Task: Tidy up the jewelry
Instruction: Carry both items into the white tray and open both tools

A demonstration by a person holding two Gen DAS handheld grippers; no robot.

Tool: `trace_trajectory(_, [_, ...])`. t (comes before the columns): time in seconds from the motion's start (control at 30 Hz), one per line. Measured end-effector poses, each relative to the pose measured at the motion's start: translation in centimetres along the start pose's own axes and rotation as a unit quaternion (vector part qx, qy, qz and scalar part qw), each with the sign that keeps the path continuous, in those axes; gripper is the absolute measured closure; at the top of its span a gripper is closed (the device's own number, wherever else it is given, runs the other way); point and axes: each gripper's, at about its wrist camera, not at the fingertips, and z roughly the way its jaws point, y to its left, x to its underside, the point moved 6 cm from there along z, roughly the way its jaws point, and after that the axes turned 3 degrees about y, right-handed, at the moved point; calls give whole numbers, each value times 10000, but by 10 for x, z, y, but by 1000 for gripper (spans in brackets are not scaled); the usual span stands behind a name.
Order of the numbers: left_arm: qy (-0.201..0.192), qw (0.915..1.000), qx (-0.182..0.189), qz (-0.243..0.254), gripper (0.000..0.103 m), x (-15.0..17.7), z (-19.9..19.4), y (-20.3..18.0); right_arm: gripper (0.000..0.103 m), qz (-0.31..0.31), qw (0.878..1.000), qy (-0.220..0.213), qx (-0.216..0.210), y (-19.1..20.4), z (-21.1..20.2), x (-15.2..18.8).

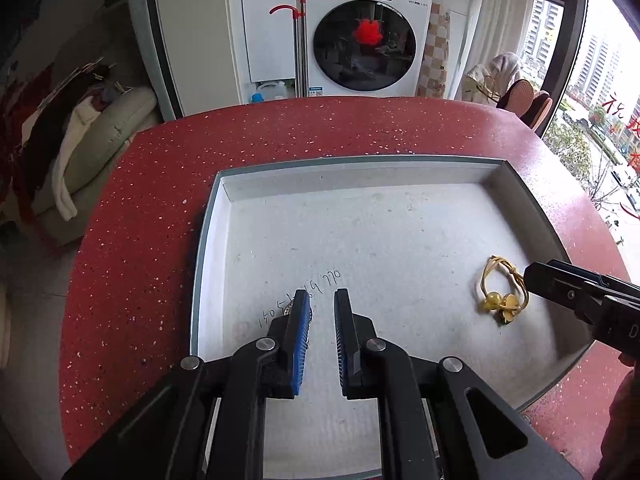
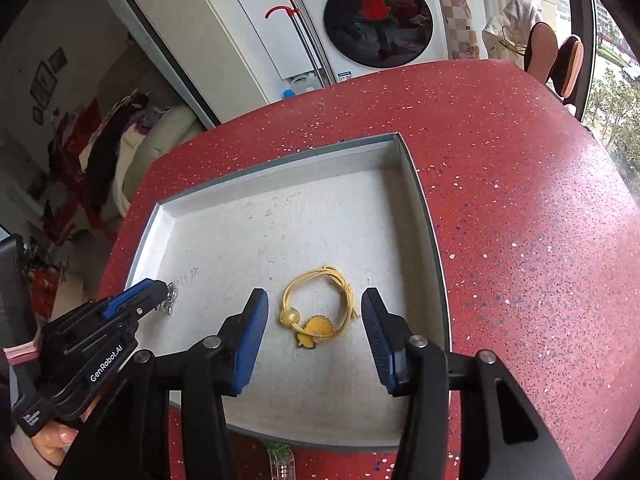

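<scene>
On the red speckled table (image 1: 160, 184) sits one shallow white tray (image 1: 212, 216), and everything else is placed from it. Inside the tray lies one yellow hair tie (image 2: 320, 308), a looped cord with a pale bead and a shell-shaped charm, resting on the tray floor toward its right side. Above the hair tie the right gripper (image 2: 314, 320) stands with its two blue-padded fingers spread wide, one on each side of the loop and touching neither. Over the left half of the tray the left gripper (image 1: 323, 312) has its fingers apart with a narrow gap, nothing between them. One small silvery clear trinket (image 2: 170, 298) sits at the tip of the left gripper in the right wrist view; whether it hangs from the finger or lies on the tray floor I cannot tell. The left wrist view shows only a glint of it beside the outer face of the left finger, but shows handwritten digits on the tray floor that the other view barely catches. Only the right wrist view shows one small clear bottle (image 2: 282, 460) on the table just past the near rim of the tray. Beyond the far rim of the tray, both views show one white washing machine (image 1: 366, 36).
</scene>
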Motion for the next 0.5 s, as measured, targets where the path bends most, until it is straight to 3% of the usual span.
trace_trajectory(0.2, [-72, 9996, 220, -135, 68, 4, -18, 5, 38, 61, 9997, -170, -161, 6, -23, 6])
trace_trajectory(0.23, [-88, 9996, 240, -154, 31, 6, -22, 5, 36, 81, 9996, -201, -200, 8, -26, 7])
trace_trajectory(0.27, [-115, 9995, 224, -195, 0, 8, -27, 7, 33, 104, 9994, -224, -242, 8, -30, 9])
trace_trajectory(0.33, [-360, 9988, 188, -258, 0, 11, -41, 10, 28, 171, 9990, -256, -315, 9, -37, 13])
trace_trajectory(0.5, [-557, 9981, 188, -204, 0, 23, -68, 16, 19, 305, 9972, -337, -587, 10, -56, 29])
